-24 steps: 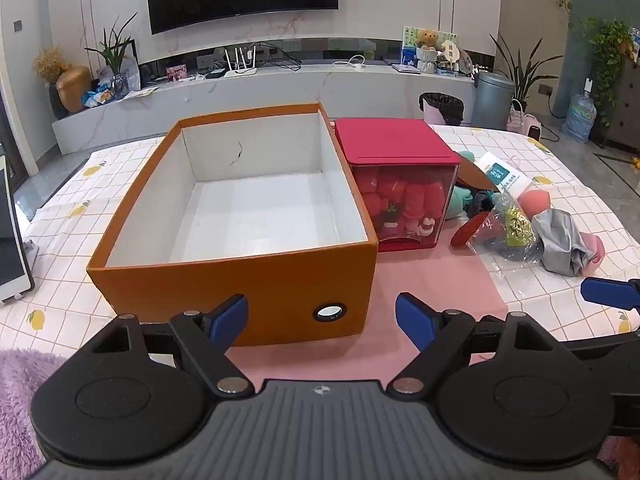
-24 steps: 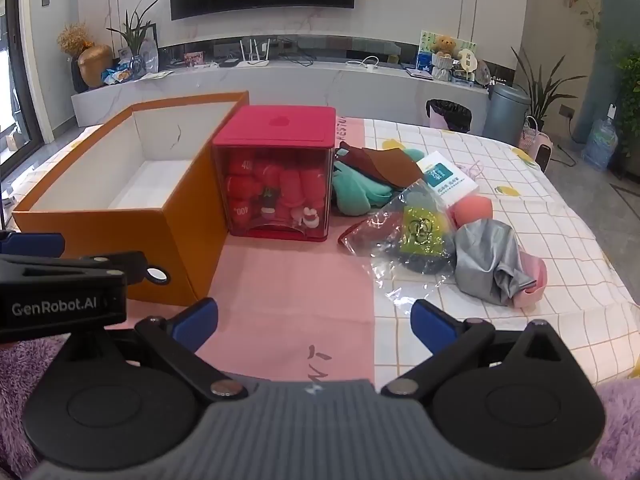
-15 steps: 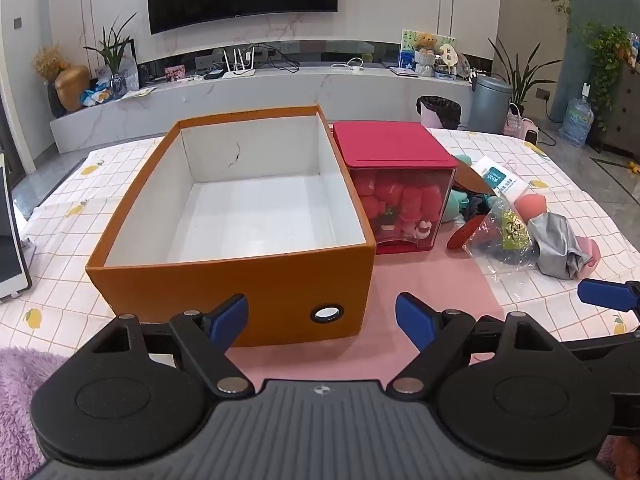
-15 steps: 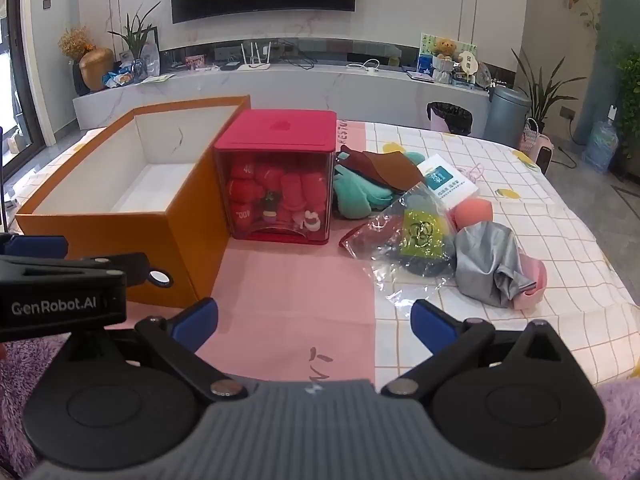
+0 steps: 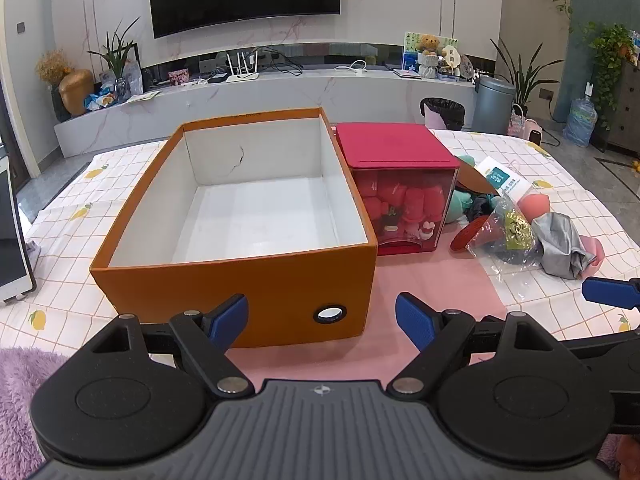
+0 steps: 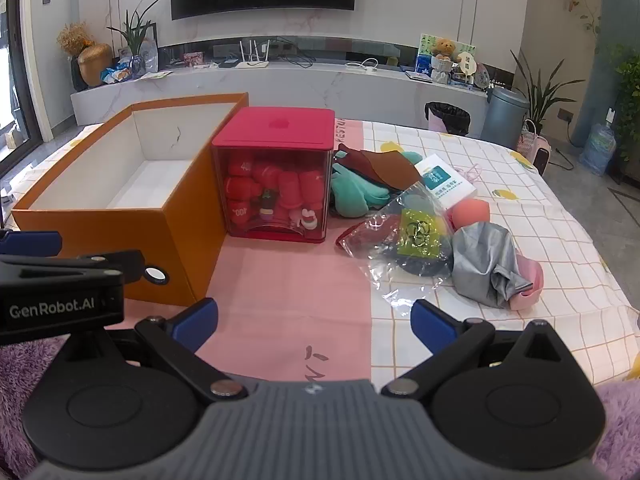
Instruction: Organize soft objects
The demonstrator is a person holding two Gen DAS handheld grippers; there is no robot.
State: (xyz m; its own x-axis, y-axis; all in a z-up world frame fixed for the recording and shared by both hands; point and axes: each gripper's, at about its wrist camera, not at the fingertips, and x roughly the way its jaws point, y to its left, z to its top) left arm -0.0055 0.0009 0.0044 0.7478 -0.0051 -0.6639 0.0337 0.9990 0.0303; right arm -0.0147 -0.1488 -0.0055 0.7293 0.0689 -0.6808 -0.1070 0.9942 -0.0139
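An open orange box [image 5: 240, 292] [image 6: 120, 216] with a bare white inside stands on the table, and a red-lidded clear bin [image 5: 400, 196] [image 6: 276, 184] of red soft items sits against its right side. To the bin's right lies a heap: teal cloth [image 6: 356, 194], brown cloth [image 6: 384, 164], a clear plastic bag [image 6: 408, 240], a grey cloth [image 6: 484, 264] [image 5: 560, 246] and pink pieces [image 6: 528, 280]. My left gripper [image 5: 322, 318] hangs open in front of the orange box. Nearer the heap, my right gripper [image 6: 314, 324] is open over the pink mat, holding nothing.
A white card box [image 6: 444, 182] lies behind the heap. A tablet [image 5: 12, 240] stands at the table's left edge. Purple fluffy fabric [image 5: 20, 392] lies at the near edge. The checked tablecloth [image 6: 560, 216] stretches right toward a bin [image 6: 504, 118] and plants on the floor.
Both views have pulled back slightly, so the box, the bin and the heap sit a bit farther off. Both grippers stay open.
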